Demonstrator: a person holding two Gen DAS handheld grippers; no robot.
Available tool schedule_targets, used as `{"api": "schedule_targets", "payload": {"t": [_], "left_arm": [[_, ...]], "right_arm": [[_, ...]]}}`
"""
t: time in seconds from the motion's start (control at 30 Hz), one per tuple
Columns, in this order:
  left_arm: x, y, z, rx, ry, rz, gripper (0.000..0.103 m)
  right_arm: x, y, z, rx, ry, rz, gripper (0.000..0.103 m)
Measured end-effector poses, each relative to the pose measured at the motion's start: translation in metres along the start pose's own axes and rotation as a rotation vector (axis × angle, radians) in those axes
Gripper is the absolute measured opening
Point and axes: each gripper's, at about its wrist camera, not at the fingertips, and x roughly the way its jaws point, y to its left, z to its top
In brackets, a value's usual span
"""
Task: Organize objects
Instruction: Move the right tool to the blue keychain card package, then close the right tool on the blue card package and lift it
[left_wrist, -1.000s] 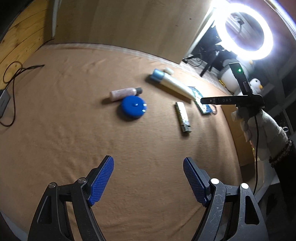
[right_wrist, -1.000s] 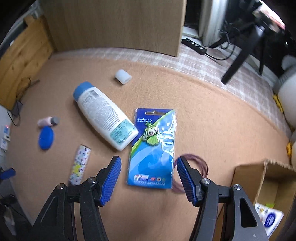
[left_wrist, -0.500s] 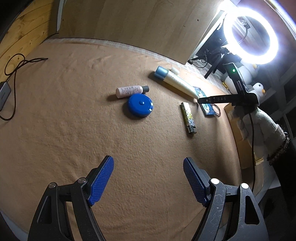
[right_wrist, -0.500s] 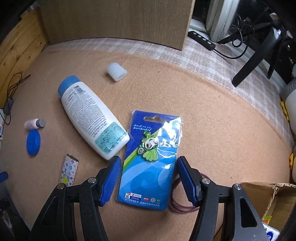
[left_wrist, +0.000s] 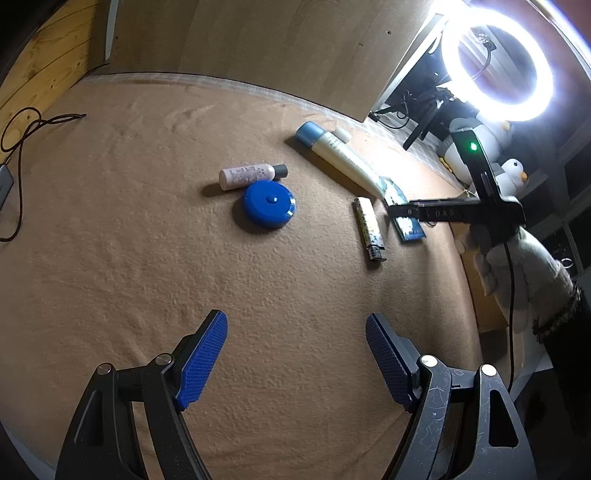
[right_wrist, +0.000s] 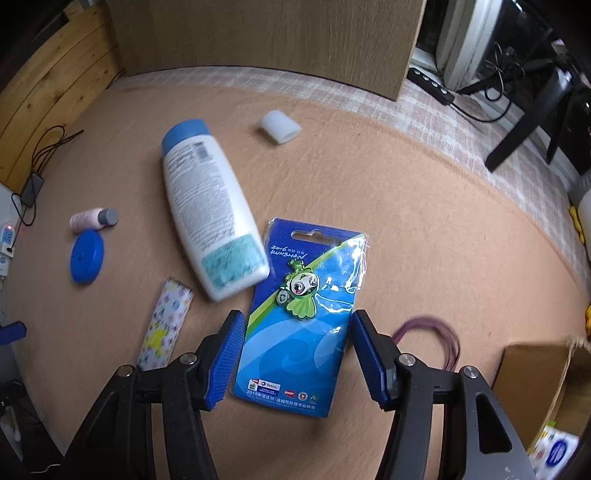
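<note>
Right wrist view: the right gripper (right_wrist: 297, 350) pointed steeply down over the tan blanket (right_wrist: 424, 221), its 2 blue-padded jaws straddling the lower half of a blue carded pin package (right_wrist: 299, 332) that lay flat on the blanket. The jaws had just been closing slightly, with the package between them; a narrow strip of blanket still showed between each pad and the card's edges, so nothing was gripped. A white bottle with a blue cap (right_wrist: 208, 218) lay on its side, its base just beside the package's upper left corner. A patterned lighter (right_wrist: 166, 328) lay left of the left jaw. A small pink bottle (right_wrist: 92, 218) and a blue round disc (right_wrist: 86, 255) lay close together further left. A white cap (right_wrist: 279, 126) sat apart, above the bottle. A loop of purple bands (right_wrist: 432, 336) lay right of the package, and a cardboard box (right_wrist: 535, 384) stood at the lower right.

Left wrist view: the left gripper (left_wrist: 295, 354) hung above bare blanket with its jaws wide apart and nothing between them. The disc (left_wrist: 269, 203) touched or nearly touched the pink bottle (left_wrist: 251, 175). A ring light (left_wrist: 496, 62) glared at the upper right.
</note>
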Motion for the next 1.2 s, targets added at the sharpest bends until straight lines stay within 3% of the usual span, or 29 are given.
{"api": "schedule_targets", "payload": {"t": [0.23, 0.57, 0.73, 0.93, 1.2], "left_arm": [[0.004, -0.016, 0.004, 0.04, 0.006, -0.022, 0.08], [0.019, -0.05, -0.001, 0.121, 0.05, -0.065, 0.08], [0.025, -0.059, -0.005, 0.139, 0.066, -0.077, 0.08], [0.027, -0.063, -0.007, 0.143, 0.066, -0.086, 0.08], [0.018, -0.046, -0.009, 0.11, 0.052, -0.078, 0.08]], "right_arm": [[-0.016, 0.008, -0.046, 0.015, -0.022, -0.003, 0.055], [-0.035, 0.027, -0.122, 0.089, -0.1, 0.057, 0.054], [-0.024, 0.031, -0.117, 0.117, -0.105, 0.044, 0.054], [-0.021, 0.028, -0.106, 0.25, -0.099, 0.053, 0.06], [-0.008, 0.048, -0.08, 0.261, -0.074, -0.063, 0.061]]}}
